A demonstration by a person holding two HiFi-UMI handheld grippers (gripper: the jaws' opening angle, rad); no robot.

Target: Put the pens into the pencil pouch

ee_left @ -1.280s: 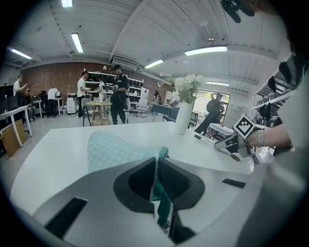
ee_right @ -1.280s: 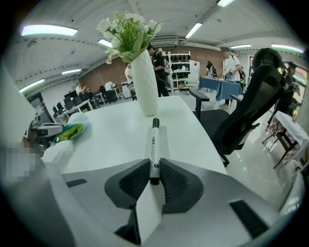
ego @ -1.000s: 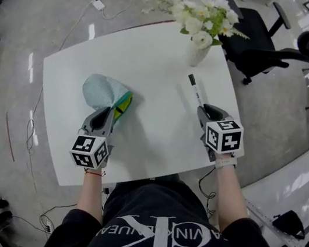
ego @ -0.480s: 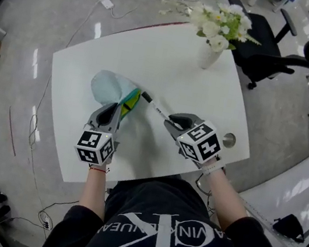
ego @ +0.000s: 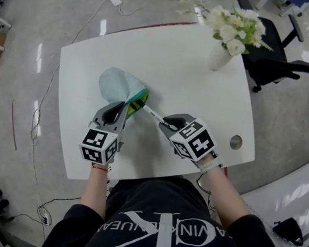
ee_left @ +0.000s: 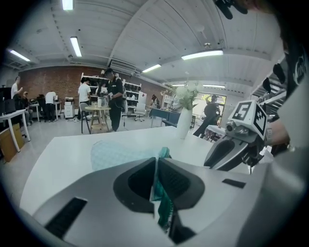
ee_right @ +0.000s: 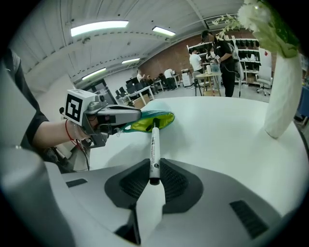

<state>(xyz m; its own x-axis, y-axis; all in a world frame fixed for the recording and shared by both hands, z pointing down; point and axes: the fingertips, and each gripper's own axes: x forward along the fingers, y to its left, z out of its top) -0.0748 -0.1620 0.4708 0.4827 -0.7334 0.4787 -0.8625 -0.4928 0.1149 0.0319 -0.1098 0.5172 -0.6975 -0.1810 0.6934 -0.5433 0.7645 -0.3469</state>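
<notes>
My left claw (ego: 124,108) pinches the pouch (ego: 116,83) by its rim on the table (ego: 182,66). My right claw (ee_right: 153,179) grips the pen (ee_right: 154,147), tip at the pouch's open mouth.

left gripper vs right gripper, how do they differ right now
The left gripper pinches the pouch edge; the right gripper clamps a pen by its end. The left gripper's jaws stand almost together on thin fabric; the right gripper's stand wider round the barrel. The left gripper points straight ahead; the right gripper angles toward the pouch mouth. Both are shut on something.
</notes>
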